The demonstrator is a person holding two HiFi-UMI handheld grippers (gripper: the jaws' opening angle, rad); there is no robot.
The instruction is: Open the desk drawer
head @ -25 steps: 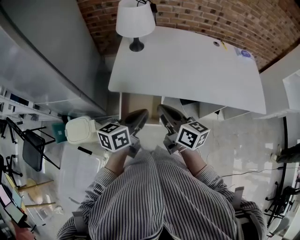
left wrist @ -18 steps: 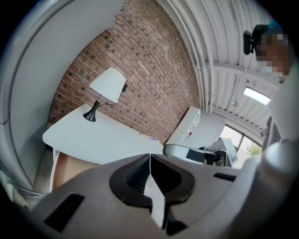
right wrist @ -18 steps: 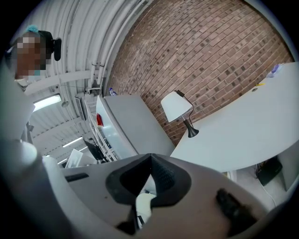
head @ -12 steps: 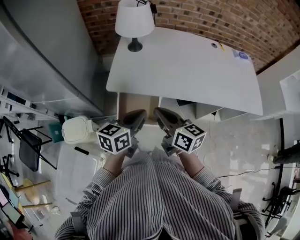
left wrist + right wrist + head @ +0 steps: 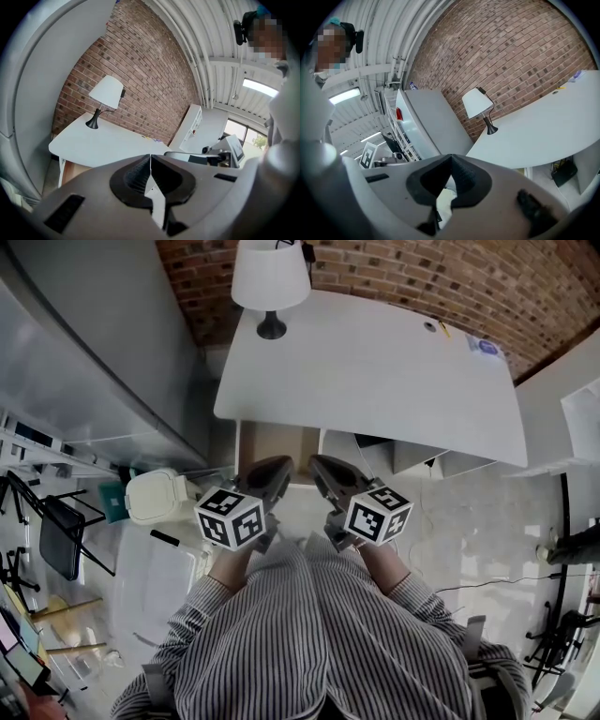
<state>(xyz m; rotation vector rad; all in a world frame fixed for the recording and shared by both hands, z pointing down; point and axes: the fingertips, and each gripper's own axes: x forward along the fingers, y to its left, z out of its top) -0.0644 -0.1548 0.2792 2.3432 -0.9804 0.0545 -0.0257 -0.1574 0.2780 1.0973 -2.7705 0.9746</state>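
A white desk point(image 5: 375, 371) stands against the brick wall. Below its front edge on the left shows a brown wooden drawer front point(image 5: 274, 440), also seen under the desk point(image 5: 103, 143) as a brown panel point(image 5: 70, 171) in the left gripper view. My left gripper point(image 5: 284, 466) and right gripper point(image 5: 317, 463) are held side by side in front of my chest, tips toward the desk's front edge and apart from it. The left gripper point(image 5: 150, 157) has its jaws shut with nothing between them. In its own view the right gripper point(image 5: 451, 157) is shut and empty too.
A white table lamp point(image 5: 270, 282) stands on the desk's far left corner, and small items point(image 5: 486, 346) lie at its far right. White units point(image 5: 412, 456) sit under the desk's right part. A white bin point(image 5: 155, 496) and a black chair point(image 5: 61, 538) are to the left.
Both grippers stay in nearly the same place before the desk, jaws still shut. Only the head view shifts slightly.
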